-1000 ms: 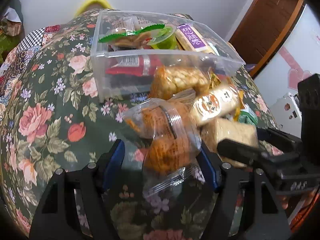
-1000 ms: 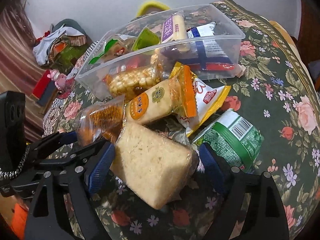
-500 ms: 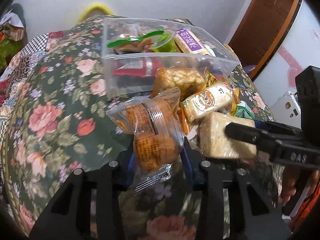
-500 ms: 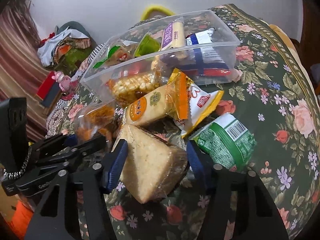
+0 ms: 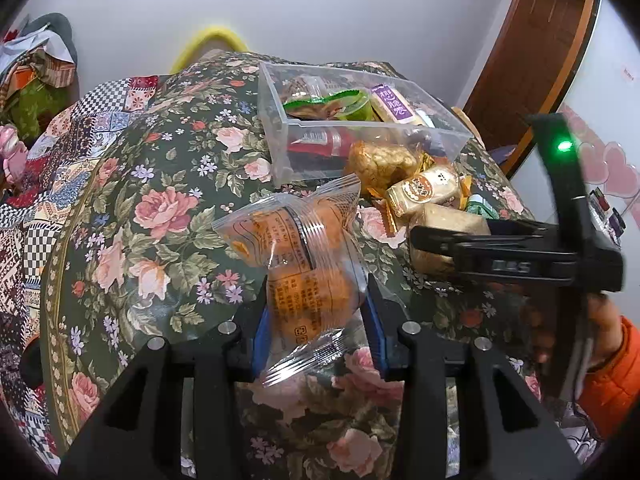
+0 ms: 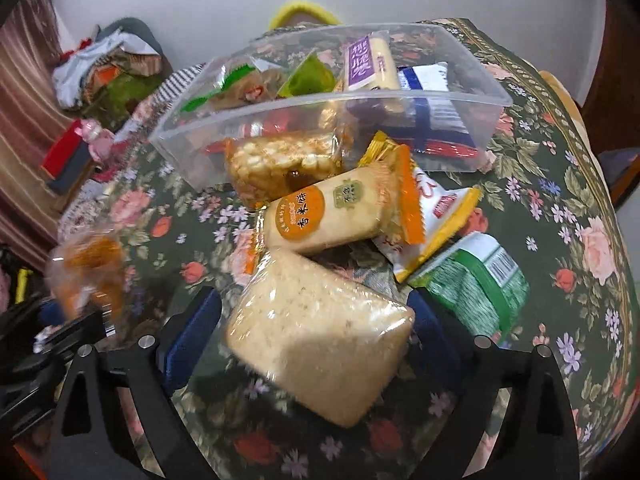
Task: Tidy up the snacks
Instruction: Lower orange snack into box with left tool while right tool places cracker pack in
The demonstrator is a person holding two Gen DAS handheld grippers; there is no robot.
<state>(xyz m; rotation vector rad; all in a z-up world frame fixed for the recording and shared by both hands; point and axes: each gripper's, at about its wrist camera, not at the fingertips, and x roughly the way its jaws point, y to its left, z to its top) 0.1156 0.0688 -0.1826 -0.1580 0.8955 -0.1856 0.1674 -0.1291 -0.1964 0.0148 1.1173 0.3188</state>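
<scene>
My left gripper [image 5: 318, 322] is shut on a clear packet of orange snacks [image 5: 304, 264] and holds it above the floral cloth. My right gripper [image 6: 316, 320] is shut on a pale rice-cake block in clear wrap [image 6: 320, 344], lifted slightly. The clear plastic box [image 6: 452, 98] [image 5: 276, 140] stands behind, holding several packets. Loose in front of it lie a corn-puff bar [image 6: 280, 164], an orange-wrapped rice cracker [image 6: 332, 210], a yellow and white packet [image 6: 444, 208] and a green packet [image 6: 476, 280]. The orange packet also shows in the right wrist view [image 6: 90, 272].
The table has a dark floral cloth [image 5: 152, 216]. A patchwork cloth [image 5: 36, 184] and clutter lie at the left. A brown door [image 5: 532, 64] stands at the back right. The right gripper's body [image 5: 520, 256] is close beside my left one.
Both grippers have closed on their packets and lifted them. The orange packet has risen clear of the pile; the rice-cake block has tilted up off the cloth.
</scene>
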